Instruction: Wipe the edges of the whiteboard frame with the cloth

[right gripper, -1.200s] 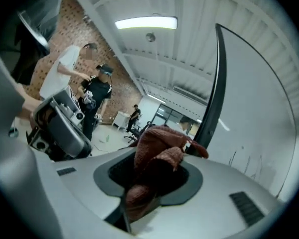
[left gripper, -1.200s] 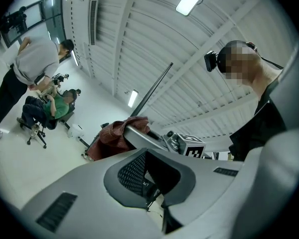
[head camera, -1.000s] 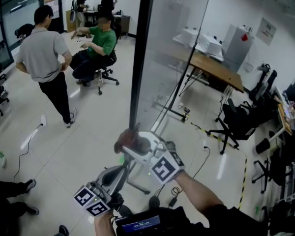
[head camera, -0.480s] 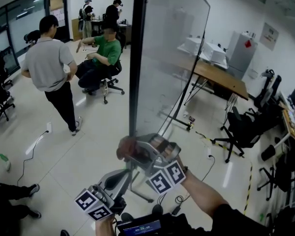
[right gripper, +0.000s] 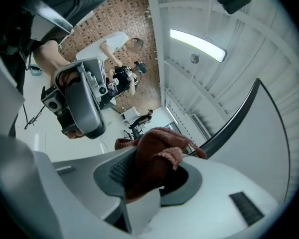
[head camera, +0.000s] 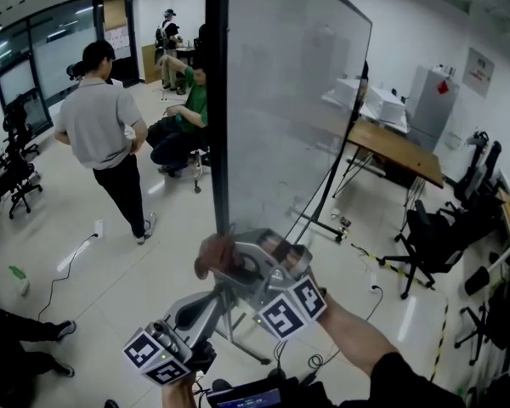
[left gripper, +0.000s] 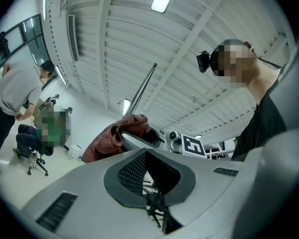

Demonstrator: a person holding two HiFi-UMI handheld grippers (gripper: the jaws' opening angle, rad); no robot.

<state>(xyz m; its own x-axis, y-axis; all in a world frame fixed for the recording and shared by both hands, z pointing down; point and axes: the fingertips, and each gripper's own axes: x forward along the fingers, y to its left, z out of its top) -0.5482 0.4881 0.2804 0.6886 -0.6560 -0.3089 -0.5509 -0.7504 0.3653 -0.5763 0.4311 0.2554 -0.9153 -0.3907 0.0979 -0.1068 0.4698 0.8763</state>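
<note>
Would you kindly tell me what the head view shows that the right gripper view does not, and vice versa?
Only the head view shows the whiteboard's whole pane, the wooden desk and the pale cabinet. Only the right gripper view shows the ceiling light and the right tool's jaws closed on the cloth. Both show the cloth, the dark frame and the left tool.
</note>
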